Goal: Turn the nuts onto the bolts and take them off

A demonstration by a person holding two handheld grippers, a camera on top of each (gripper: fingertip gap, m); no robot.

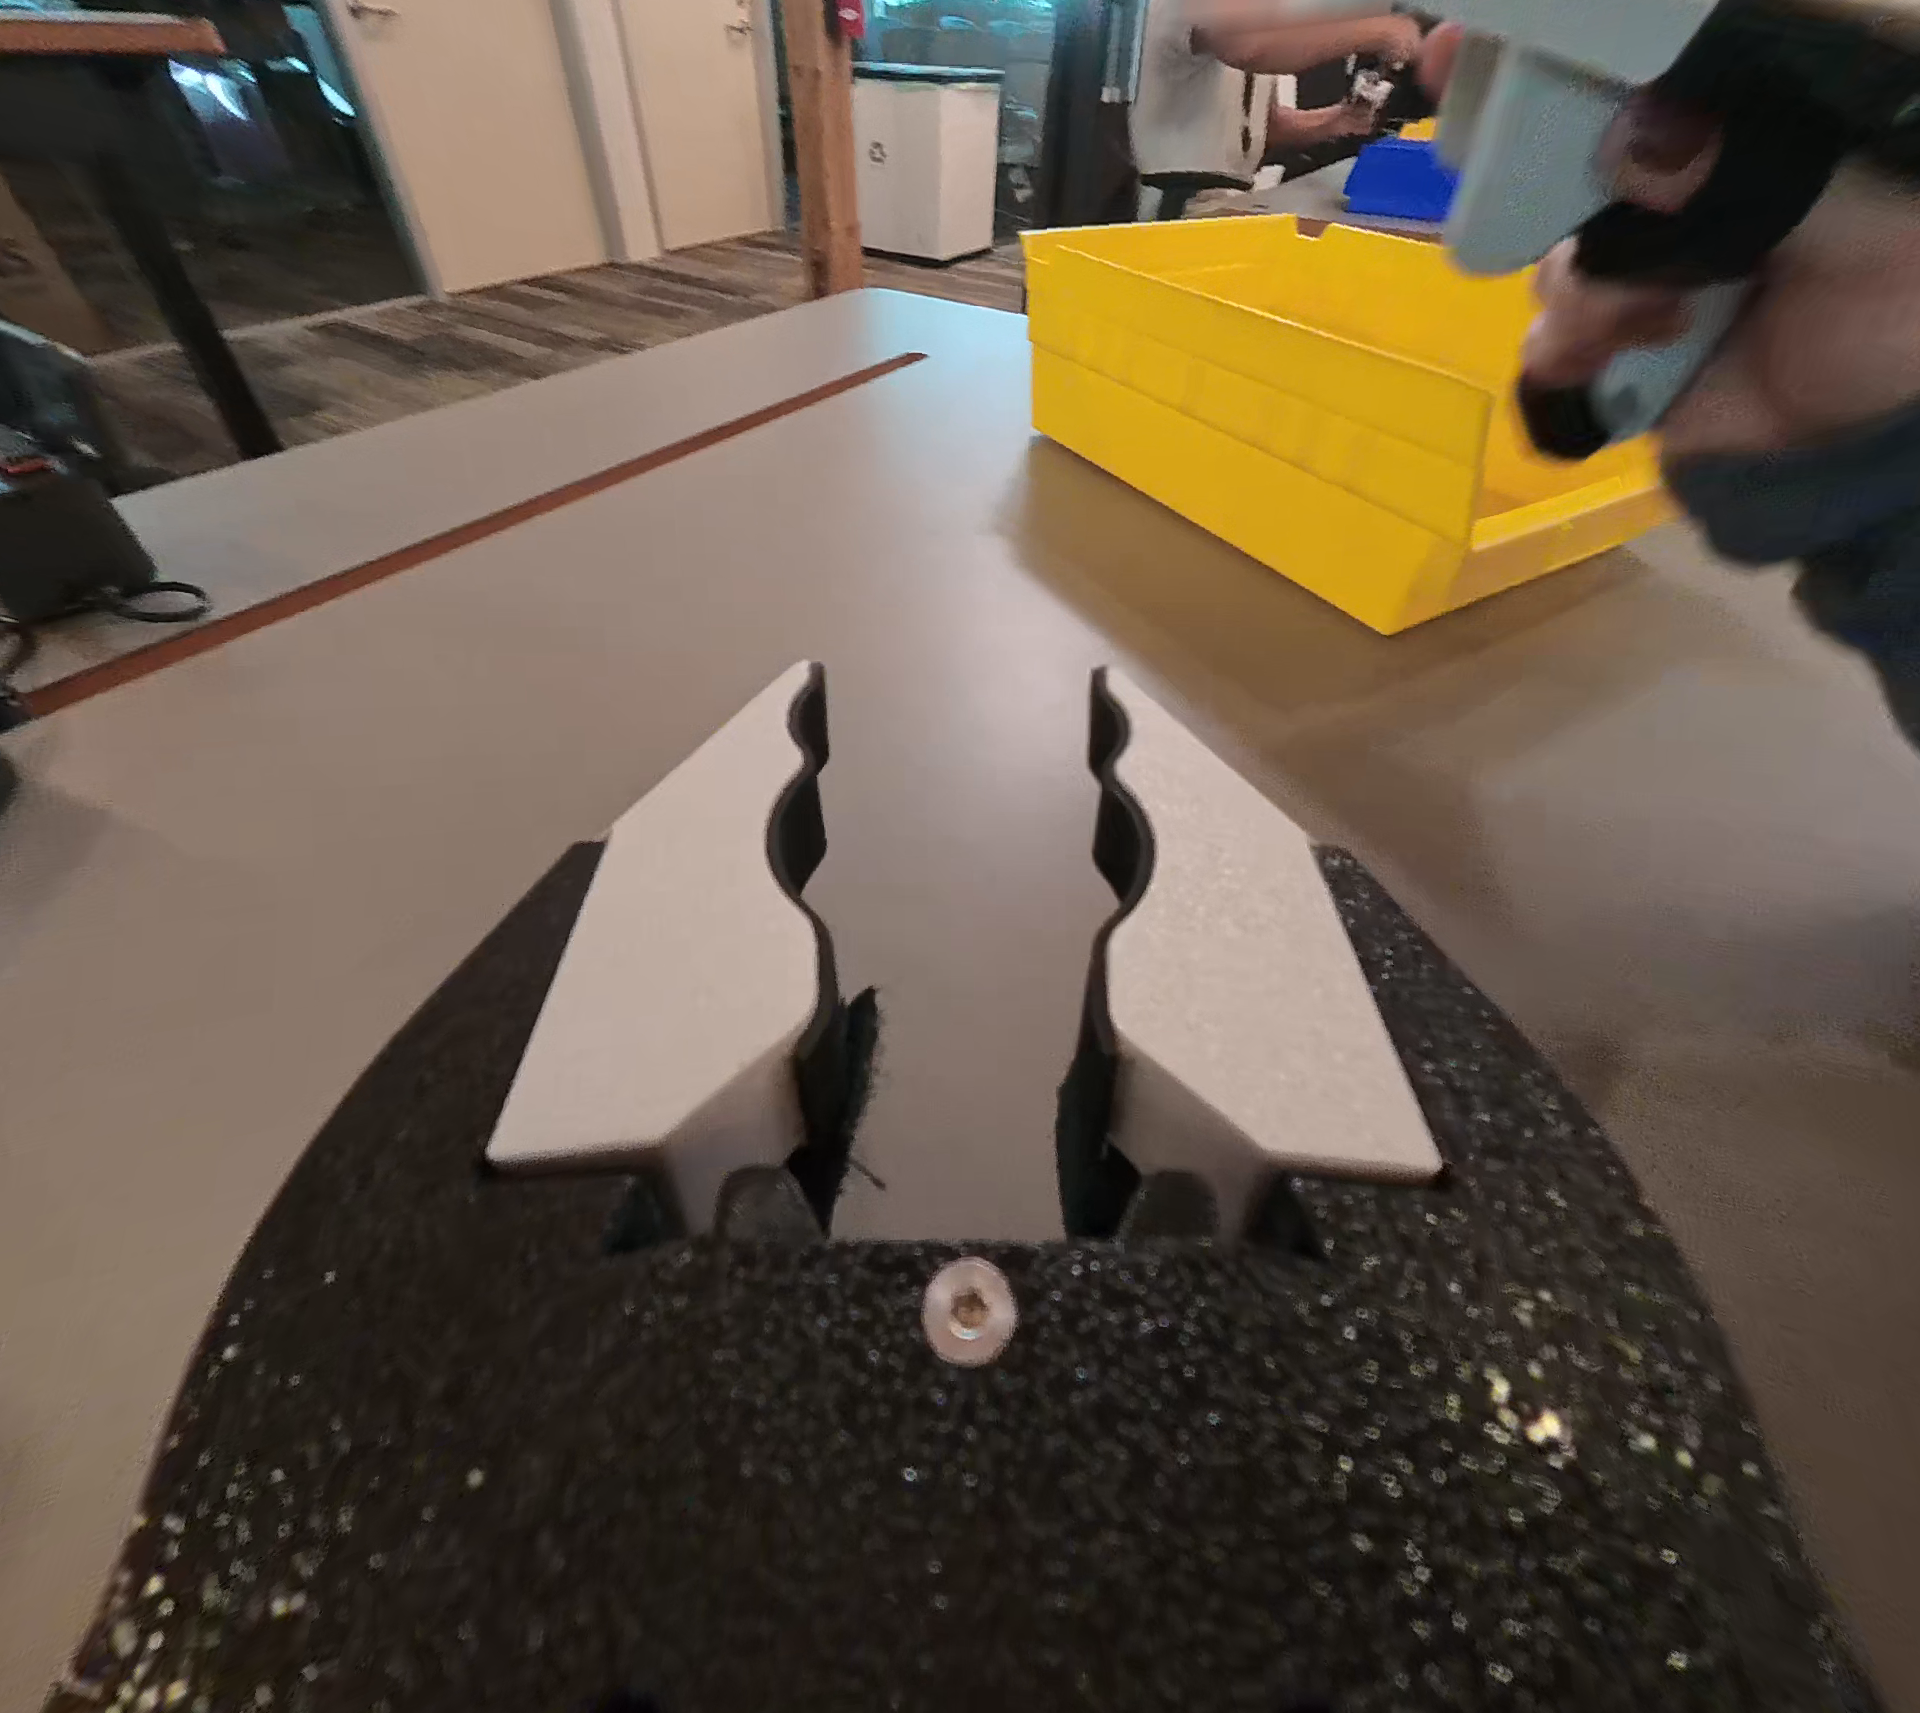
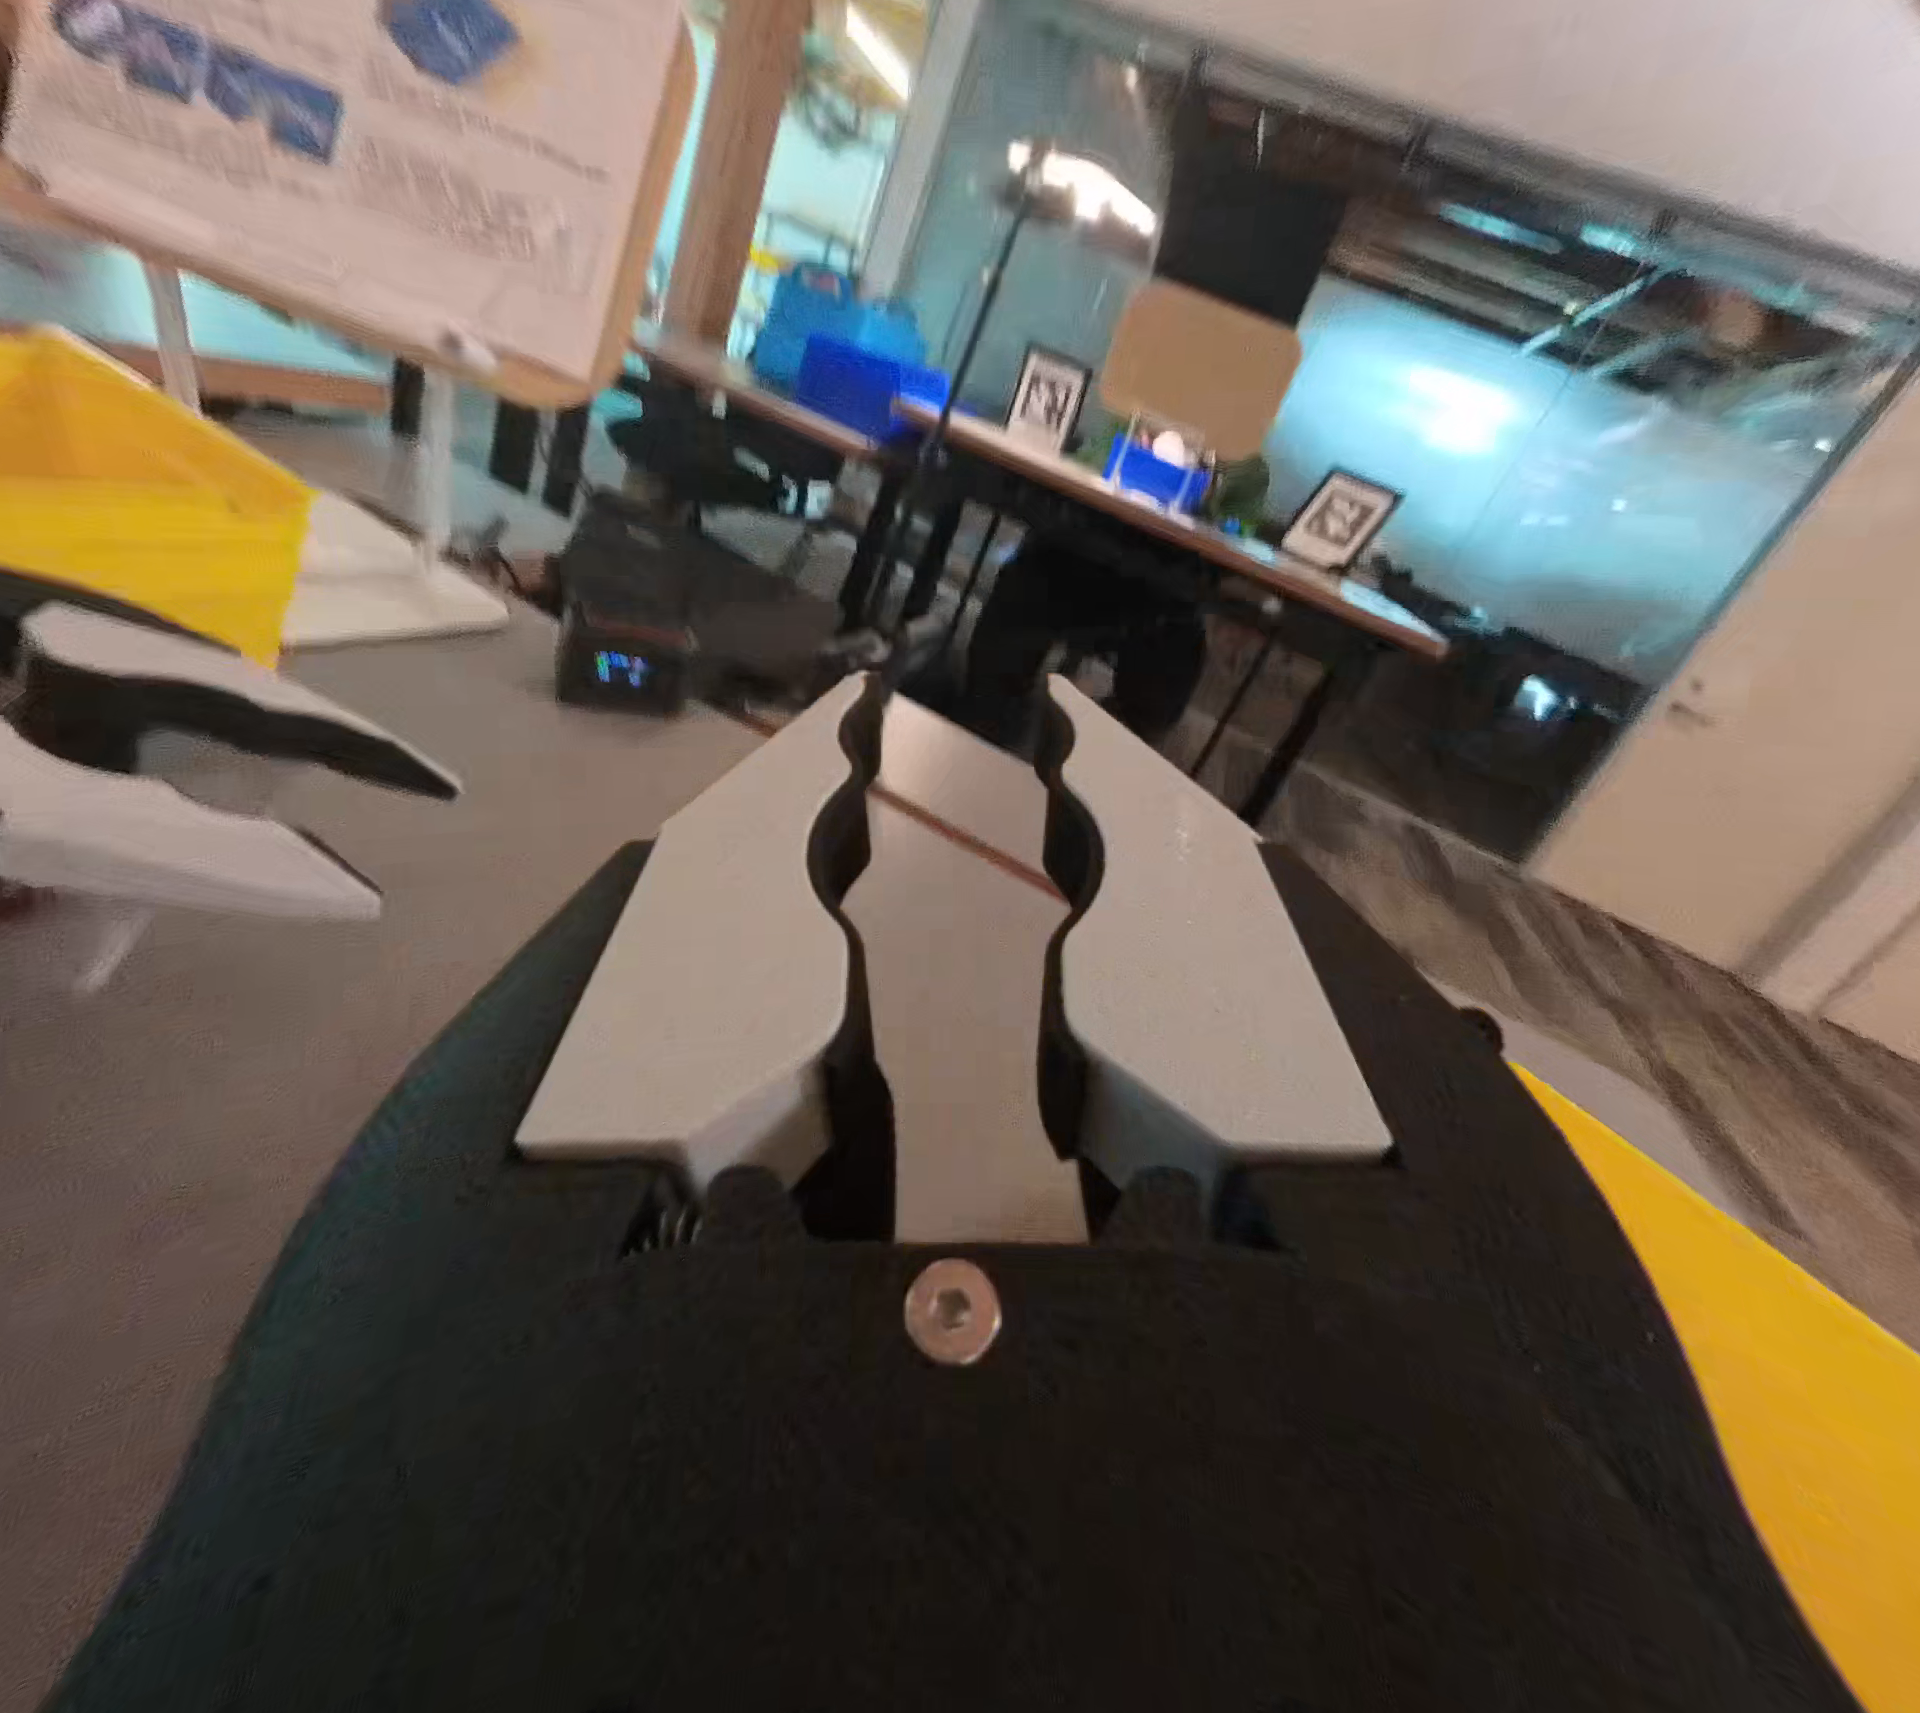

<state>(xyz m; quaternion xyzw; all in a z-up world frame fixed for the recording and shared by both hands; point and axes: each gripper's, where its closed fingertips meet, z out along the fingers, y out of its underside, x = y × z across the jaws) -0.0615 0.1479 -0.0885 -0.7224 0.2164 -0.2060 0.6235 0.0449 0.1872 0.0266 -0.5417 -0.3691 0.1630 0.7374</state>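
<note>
left gripper [image 1: 958, 707] and right gripper [image 2: 956, 707] both released, empty; yellow bin [image 1: 1278, 385] at two o'clock. no nuts or bolts visible. likely pre-pick step: next, reach into bin.

The left gripper [image 1: 958, 707] sat at lower centre of its view, grey fingers [image 1: 686, 925] spread apart, nothing between them. The right gripper [image 2: 956, 718] likewise stood parted and empty; a gloved hand [image 1: 1766, 292] carried it at upper right.

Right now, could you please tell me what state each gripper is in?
Left gripper: open, holding nothing, above the table.
Right gripper: open, holding nothing.
</note>
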